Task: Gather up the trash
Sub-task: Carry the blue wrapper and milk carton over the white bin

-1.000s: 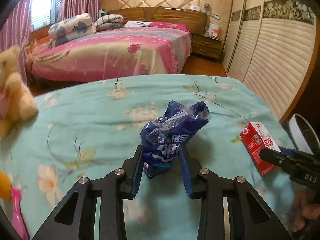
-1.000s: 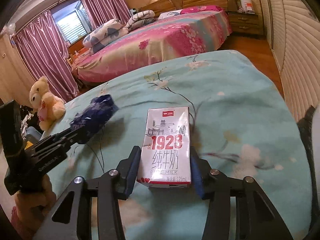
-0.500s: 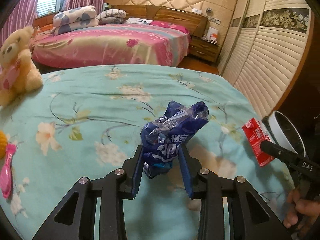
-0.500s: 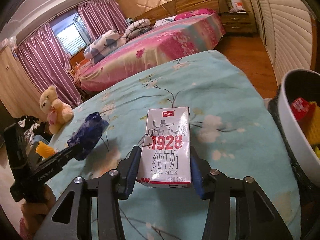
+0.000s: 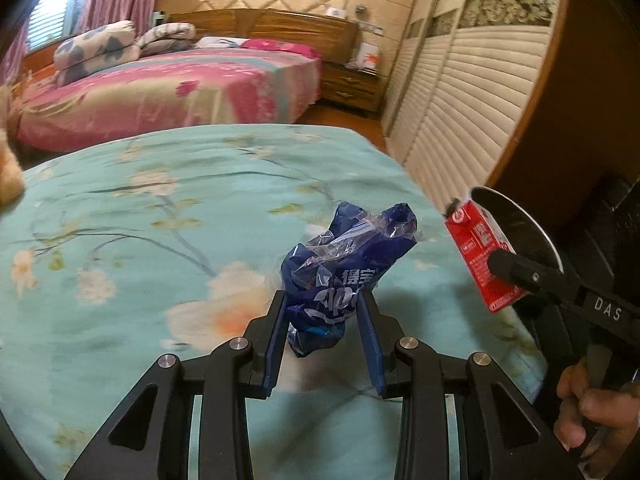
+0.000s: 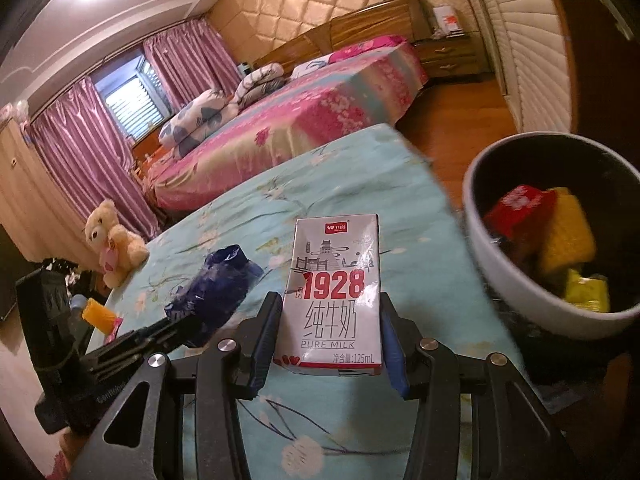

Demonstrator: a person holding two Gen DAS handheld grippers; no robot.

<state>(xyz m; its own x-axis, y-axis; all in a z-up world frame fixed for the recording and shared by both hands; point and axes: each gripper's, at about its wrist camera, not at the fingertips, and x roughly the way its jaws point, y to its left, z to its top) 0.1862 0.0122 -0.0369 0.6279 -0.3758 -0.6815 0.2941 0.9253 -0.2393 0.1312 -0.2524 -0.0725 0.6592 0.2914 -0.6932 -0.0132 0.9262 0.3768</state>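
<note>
While the left gripper (image 5: 323,320) squeezes a crumpled dark blue plastic wrapper (image 5: 344,264) above the teal flowered bedspread (image 5: 120,240), the right gripper (image 6: 326,340) squeezes a small white and red milk carton (image 6: 334,296) upright. Just beyond sits a round white bin (image 6: 504,264) with red and yellow bits, maybe packets.

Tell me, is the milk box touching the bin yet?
Cannot tell. In the right wrist view the milk carton sits apart from the trash bin, with bedspread between. The left wrist view overlaps them, hiding any gap.
</note>
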